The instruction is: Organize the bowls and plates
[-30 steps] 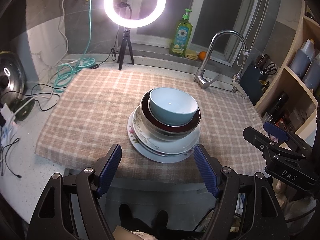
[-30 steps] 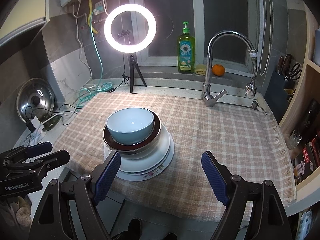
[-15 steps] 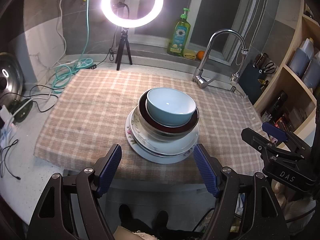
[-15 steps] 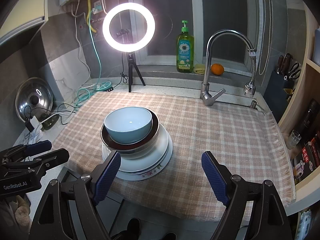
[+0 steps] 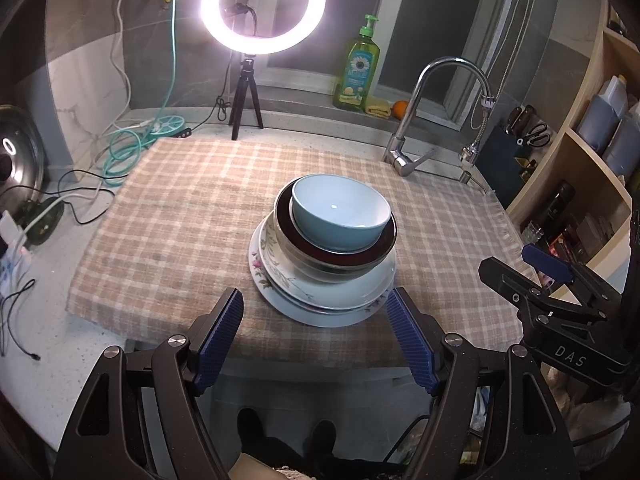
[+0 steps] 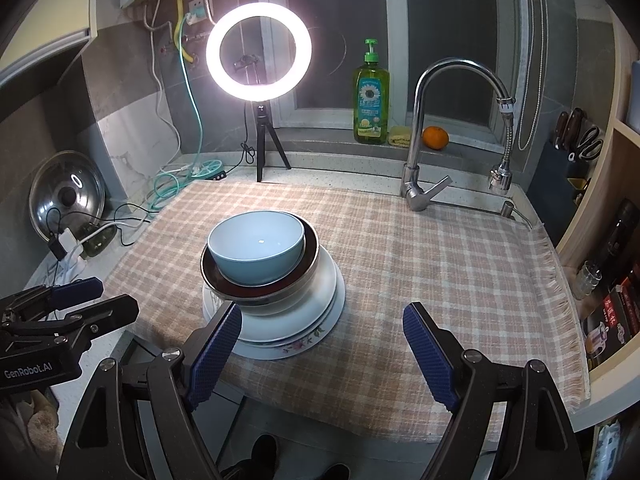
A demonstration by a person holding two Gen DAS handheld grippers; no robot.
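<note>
A kitchen counter (image 5: 60, 340) is running under a dark window, and a checked cloth (image 5: 180, 232) is covering most of it. A lit ring light (image 6: 259, 51) is standing on a small tripod at the back, with a green bottle of dish soap (image 6: 371, 96) and an orange (image 6: 435, 137) sitting on the sill beside a chrome tap (image 6: 424, 140). A pot lid (image 6: 66, 200) is leaning against the wall at the left, among cables, and wooden shelves (image 5: 592, 168) are holding bottles at the right.

On the cloth, the dishes are sitting in one stack. A pale blue bowl (image 5: 340, 212) is resting empty inside a wider metal bowl (image 5: 340, 268) with a dark inside, and that one is sitting on white plates (image 5: 352, 292), the lowest being a flowered plate (image 5: 260, 264) whose rim is showing at the edge.

The left tool (image 5: 316, 338) is hanging over the near edge of the counter with its blue pads spread wide and nothing between them; the stack is lying just beyond its tips, centred in the gap. The right tool (image 6: 322, 344) is likewise gaping wide and gripping nothing, and the stack is lying ahead and to its left, the plates' rim showing just past its left pad. Neither tool is touching the dishes. Each tool is showing at the side of the other's view.
</note>
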